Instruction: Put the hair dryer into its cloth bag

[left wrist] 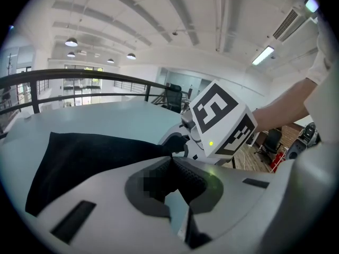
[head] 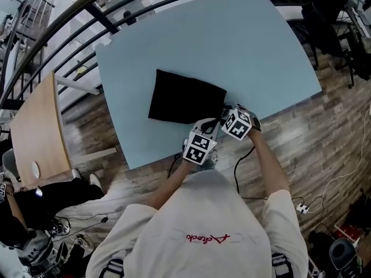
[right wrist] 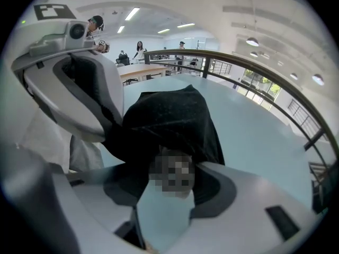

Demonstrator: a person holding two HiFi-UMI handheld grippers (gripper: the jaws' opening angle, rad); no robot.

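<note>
The only writing in view is a line of red script (head: 207, 238) on the person's white shirt (head: 197, 213). It runs upside down to the head camera and is too small to read with any certainty. Each gripper carries a cube faced with black-and-white square markers and no letters. The right cube (left wrist: 220, 120) also shows a small green light (left wrist: 211, 143).

The bag (head: 185, 97), plain black cloth with no visible label, lies fairly flat on the light blue table (head: 243, 45), nearer the near edge than the far one. Its mouth and its contents cannot be made out, because the cloth hides whatever is inside.

Both grippers meet at the bag's near right corner, close beside each other. The left gripper (left wrist: 172, 162) has its jaws pinched together on the bag's edge, and the cloth is drawn up off the table to its tips. The right gripper (right wrist: 168, 193) points steeply down with its jaws standing wide and bare table showing between them. A fold of the bag reaches in between its tips, but a mosaic patch covers that spot, so whether the pads touch the cloth cannot be told.

A black cable (head: 239, 169) trails from the right gripper over the wooden floor (head: 301, 138). A pale wooden desk (head: 35, 126) stands to the left, and a dark railing (head: 69, 22) curves round the far side.
</note>
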